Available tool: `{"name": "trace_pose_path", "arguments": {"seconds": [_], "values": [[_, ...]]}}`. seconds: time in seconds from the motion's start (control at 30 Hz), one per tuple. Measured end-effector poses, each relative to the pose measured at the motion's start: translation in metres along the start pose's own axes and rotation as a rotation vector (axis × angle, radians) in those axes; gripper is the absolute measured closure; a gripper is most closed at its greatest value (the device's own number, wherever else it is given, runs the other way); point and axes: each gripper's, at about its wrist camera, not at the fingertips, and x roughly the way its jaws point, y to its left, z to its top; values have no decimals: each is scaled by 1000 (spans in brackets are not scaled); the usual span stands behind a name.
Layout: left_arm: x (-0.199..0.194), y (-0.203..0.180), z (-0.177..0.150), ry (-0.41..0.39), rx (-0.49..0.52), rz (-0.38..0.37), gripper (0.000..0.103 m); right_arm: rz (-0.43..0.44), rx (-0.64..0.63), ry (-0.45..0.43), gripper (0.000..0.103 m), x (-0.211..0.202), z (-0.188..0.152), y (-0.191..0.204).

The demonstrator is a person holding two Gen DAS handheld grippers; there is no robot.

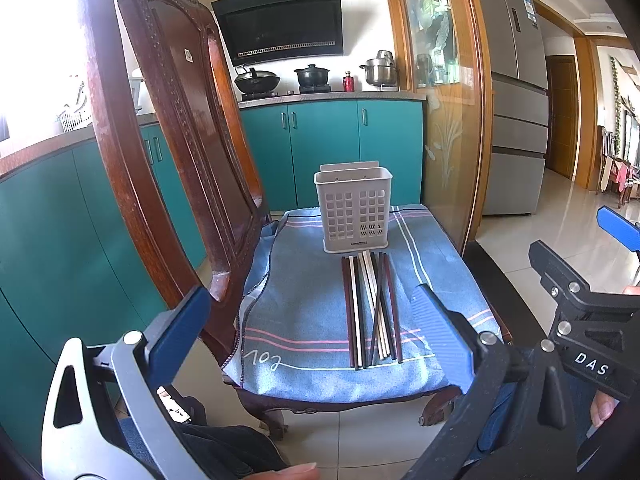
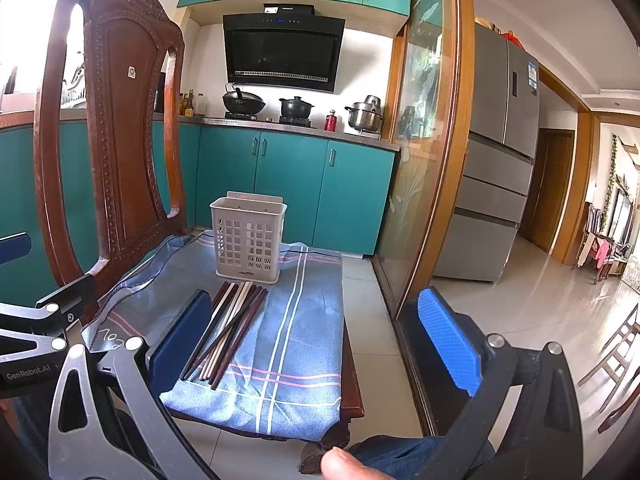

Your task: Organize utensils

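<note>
Left wrist view: chopsticks [image 1: 371,312], roughly eight, dark and pale, bundled mid-seat on blue cloth [image 1: 304,312], one crossing others. One white slotted holder [image 1: 352,208] at cloth's far edge. Left gripper [image 1: 316,328], right gripper [image 2: 316,340]: jaws apart, empty. Risk: crossed stick snags, scattering neighbours off chair [image 1: 168,128].

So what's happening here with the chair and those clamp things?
A person holds a two-finger gripper in each hand, left gripper and right gripper, both open and empty. On the chair's blue cloth lies a row of chopsticks, in front of a white slotted holder. None has been picked up yet.
</note>
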Motion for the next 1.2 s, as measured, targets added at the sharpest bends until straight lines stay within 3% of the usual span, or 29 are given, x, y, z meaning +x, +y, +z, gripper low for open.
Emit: {"name": "trace_pose_path", "arguments": {"seconds": [1.2], "values": [[0,-2,-1,6,9,2,3,6,5,-1,3,-4,0,-2]]}}
